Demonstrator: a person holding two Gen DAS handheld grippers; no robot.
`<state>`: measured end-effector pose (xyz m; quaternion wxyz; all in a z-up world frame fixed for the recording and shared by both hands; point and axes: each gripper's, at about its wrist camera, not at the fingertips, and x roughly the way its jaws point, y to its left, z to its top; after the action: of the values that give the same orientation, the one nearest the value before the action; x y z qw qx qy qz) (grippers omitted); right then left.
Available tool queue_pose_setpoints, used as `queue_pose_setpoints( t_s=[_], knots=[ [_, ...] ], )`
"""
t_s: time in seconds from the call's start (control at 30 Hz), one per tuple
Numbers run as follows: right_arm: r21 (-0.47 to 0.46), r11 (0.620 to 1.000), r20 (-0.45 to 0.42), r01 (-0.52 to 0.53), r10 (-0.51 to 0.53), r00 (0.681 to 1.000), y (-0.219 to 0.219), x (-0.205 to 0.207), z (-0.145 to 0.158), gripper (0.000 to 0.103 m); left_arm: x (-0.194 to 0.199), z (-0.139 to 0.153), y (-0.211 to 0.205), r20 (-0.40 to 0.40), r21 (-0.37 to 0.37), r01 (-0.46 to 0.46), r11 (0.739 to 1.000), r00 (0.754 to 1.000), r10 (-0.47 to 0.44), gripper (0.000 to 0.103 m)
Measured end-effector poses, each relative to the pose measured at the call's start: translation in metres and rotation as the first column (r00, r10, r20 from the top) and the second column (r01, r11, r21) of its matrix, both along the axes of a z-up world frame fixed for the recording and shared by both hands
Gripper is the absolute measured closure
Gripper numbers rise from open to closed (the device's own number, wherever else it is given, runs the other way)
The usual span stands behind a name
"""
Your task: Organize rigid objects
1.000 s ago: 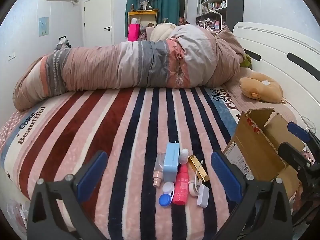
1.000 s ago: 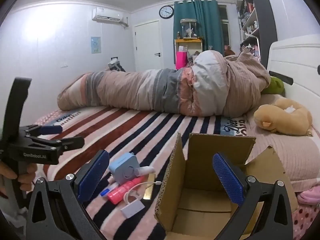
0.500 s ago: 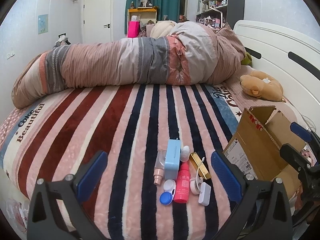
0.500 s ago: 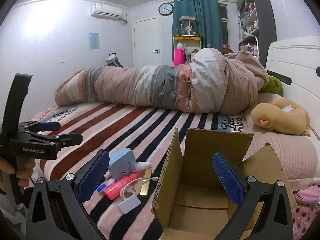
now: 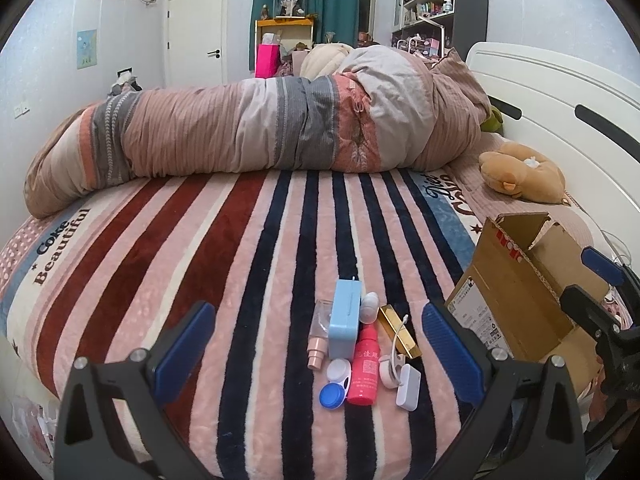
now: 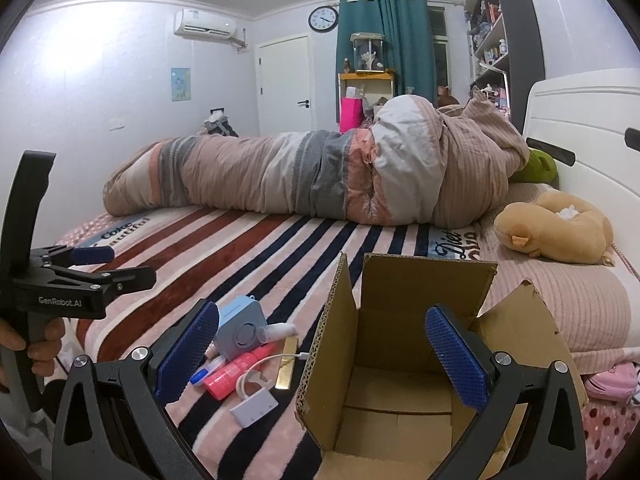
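Both cameras have drifted only slightly over the last second, the cluster of small items sitting a little lower and nearer in the left wrist view while nothing on the bed has been touched. Left gripper (image 5: 316,344) hovers low over the striped blanket (image 5: 224,264), its blue pads spread wide and holding nothing, framing the pile at lower centre of the frame: a light blue case (image 5: 344,318), a pink bottle (image 5: 365,366), a clear bottle (image 5: 318,330), a gold bar (image 5: 398,330), a blue and white lens case (image 5: 335,386) and a white adapter (image 5: 408,386) with its cable. Right gripper (image 6: 320,354), equally wide and empty, points into the open cardboard box (image 6: 384,360) at lower centre of its view, the pile lying just left of the box wall. A hand (image 6: 40,344) grips the left tool's handle at the left edge, level and aimed across the bed.

Judging by the layout, sorting has not begun: 6 items lie outside and the box looks empty. Next, the left gripper likely needs to descend on 1 item, perhaps the upright-edged blue case, close firmly, and carry it right into the box without snagging the cable.
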<state>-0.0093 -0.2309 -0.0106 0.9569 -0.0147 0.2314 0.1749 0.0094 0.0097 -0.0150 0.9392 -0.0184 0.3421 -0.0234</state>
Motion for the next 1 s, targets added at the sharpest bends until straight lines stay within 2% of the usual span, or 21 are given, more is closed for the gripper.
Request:
queue_pose_setpoints(
  t_s=[1.0],
  knots=[
    [0.001,0.999,0.001,0.052,-0.052,0.999,-0.011,-0.004,0.001,0.0,-0.011,0.009,-0.005,0.017,0.001,0.01,1.0,1.0,-0.01,0.001]
  ],
)
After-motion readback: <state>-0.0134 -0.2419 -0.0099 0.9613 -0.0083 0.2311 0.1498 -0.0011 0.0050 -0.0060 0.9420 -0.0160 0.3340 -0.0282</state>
